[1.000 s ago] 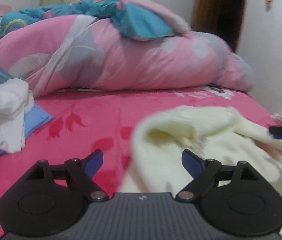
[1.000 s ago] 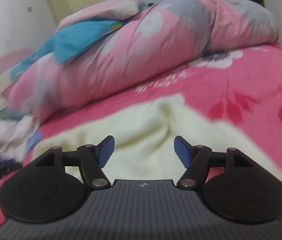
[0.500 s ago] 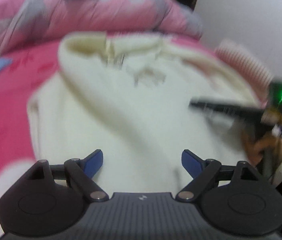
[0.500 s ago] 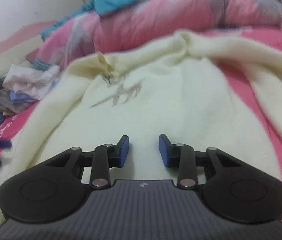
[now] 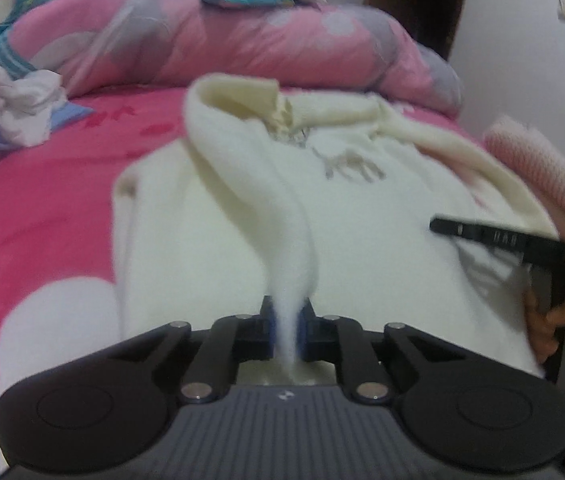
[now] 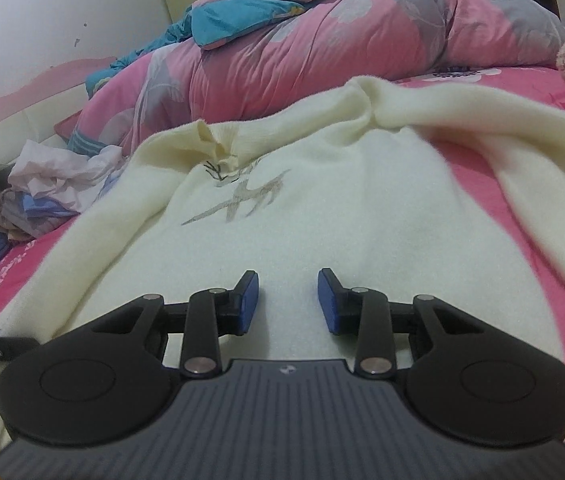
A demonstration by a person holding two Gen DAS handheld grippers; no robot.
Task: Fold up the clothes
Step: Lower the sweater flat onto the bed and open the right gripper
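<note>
Now left gripper (image 5: 287,330) closing, pads pinching a fold of the cream sweater (image 6: 322,216) that was free a second ago; sweater lies spread on the bed (image 5: 42,208). Right gripper (image 6: 288,300) narrowed, gripping nothing. Fold can begin.

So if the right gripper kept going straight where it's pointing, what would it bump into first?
Most likely the cream sweater. The right gripper points forward and down over it with nothing between its open fingers, so it should meet the fabric just ahead, short of the grey print. Depth is hard to judge.
</note>
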